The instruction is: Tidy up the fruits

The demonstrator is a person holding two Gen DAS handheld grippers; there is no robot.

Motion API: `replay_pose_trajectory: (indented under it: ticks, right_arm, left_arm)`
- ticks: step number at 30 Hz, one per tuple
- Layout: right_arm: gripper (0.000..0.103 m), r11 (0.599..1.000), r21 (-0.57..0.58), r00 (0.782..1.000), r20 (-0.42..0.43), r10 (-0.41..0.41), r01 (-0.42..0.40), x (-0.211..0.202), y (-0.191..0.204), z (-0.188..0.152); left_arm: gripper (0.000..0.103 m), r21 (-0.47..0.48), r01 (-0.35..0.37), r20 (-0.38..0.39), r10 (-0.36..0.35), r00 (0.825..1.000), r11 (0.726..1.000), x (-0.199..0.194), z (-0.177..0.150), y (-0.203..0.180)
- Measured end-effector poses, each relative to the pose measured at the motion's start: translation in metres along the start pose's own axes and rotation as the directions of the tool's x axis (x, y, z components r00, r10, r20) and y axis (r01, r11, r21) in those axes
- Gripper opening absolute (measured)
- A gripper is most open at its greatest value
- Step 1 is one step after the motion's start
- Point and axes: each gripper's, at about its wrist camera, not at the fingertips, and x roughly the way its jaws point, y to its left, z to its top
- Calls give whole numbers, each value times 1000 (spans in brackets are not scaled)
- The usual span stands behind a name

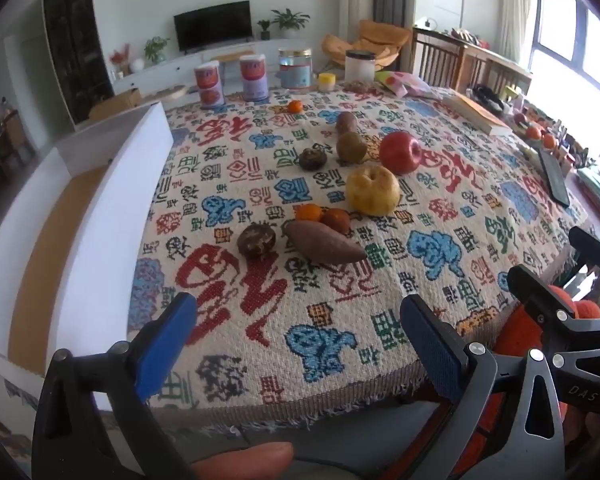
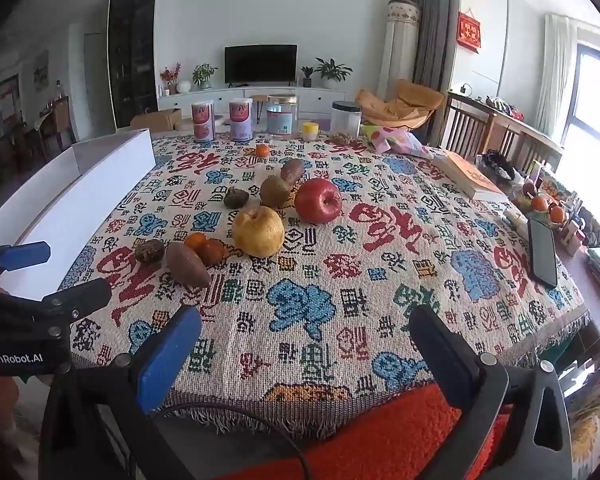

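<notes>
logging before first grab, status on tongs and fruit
Left tongs and right tongs open, empty, short of the table edge. Red apple, yellow pear, sweet potato untouched on cloth. White box left, path unobstructed.

You get bright daylight from the window (image 1: 572, 36) on your right; it blows out to white in both views and washes the table's (image 2: 380, 280) right edge. Fruit shadows are short and soft. Fisheye bending curves the walls and table rim, with dark vignetting at the corners. The centre is fairly sharp; your near fingers (image 1: 164, 344) and the far room look soft and grainy
</notes>
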Motion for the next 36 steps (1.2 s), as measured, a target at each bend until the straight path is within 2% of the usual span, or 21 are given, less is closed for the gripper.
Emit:
replay_pose_trajectory:
  ticks: [36]
  right_arm:
    - [103,1000,10,999,29,-13,12,-5,-2,0]
  left_arm:
    - [102,47,0,-16,0,1000,999,3,-2,-15]
